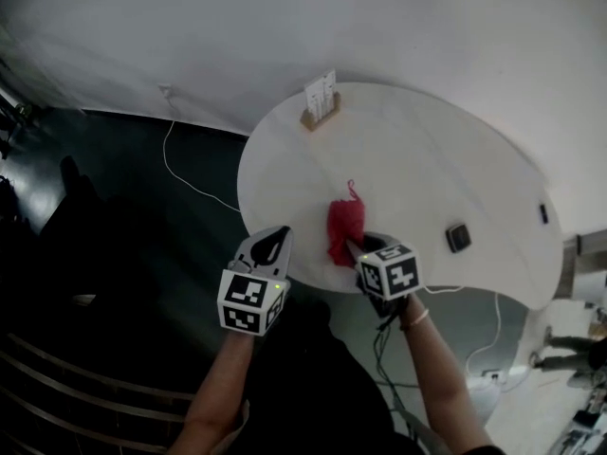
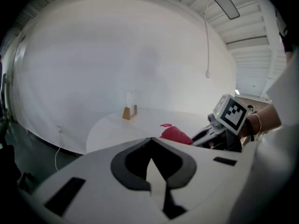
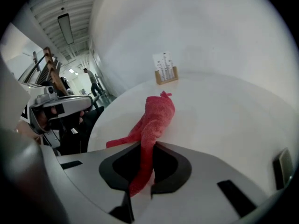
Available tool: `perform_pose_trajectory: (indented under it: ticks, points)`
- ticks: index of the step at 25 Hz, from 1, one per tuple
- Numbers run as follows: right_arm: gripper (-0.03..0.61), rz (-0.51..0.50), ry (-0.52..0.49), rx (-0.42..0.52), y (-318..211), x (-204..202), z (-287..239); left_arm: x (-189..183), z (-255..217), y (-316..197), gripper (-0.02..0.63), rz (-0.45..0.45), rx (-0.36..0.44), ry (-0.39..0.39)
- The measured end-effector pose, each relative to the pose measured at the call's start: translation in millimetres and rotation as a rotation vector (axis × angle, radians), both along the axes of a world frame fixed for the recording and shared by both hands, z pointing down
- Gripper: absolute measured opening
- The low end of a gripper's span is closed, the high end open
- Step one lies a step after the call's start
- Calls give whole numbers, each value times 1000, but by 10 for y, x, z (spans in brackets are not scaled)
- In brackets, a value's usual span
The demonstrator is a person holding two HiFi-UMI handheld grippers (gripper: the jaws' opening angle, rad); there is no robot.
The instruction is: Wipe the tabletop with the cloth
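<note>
Cloth point(image 1: 343, 227) on tabletop point(image 1: 427, 164), long axis away from right gripper point(image 1: 358, 247).

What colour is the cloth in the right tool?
Red. The cloth shows best in the right gripper view.

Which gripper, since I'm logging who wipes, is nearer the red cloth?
Right. The right gripper has its jaws shut on the red cloth; the left gripper sits apart, at the tabletop edge.
</note>
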State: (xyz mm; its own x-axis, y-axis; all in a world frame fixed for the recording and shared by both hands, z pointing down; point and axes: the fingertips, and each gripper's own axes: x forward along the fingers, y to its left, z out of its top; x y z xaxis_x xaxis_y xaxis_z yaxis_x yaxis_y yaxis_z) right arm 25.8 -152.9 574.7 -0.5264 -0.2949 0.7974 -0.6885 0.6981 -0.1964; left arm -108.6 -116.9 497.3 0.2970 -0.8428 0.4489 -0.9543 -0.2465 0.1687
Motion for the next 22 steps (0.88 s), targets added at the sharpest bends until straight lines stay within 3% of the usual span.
perform_pose_trajectory:
  ticks: [8, 13, 16, 22]
  points:
    - [46, 185, 84, 42, -253, 1134, -20, 745, -82, -227, 3, 124, 13, 0]
    - [46, 269, 116, 72, -307, 1526, -114, 1024, -80, -282, 3, 159, 16, -12]
    - [46, 229, 8, 66, -163, 1259, -313, 995, -93, -248, 3, 137, 19, -17]
    - [46, 14, -238, 9, 298, 101, -605, 477, -130, -68, 3, 7, 24, -49]
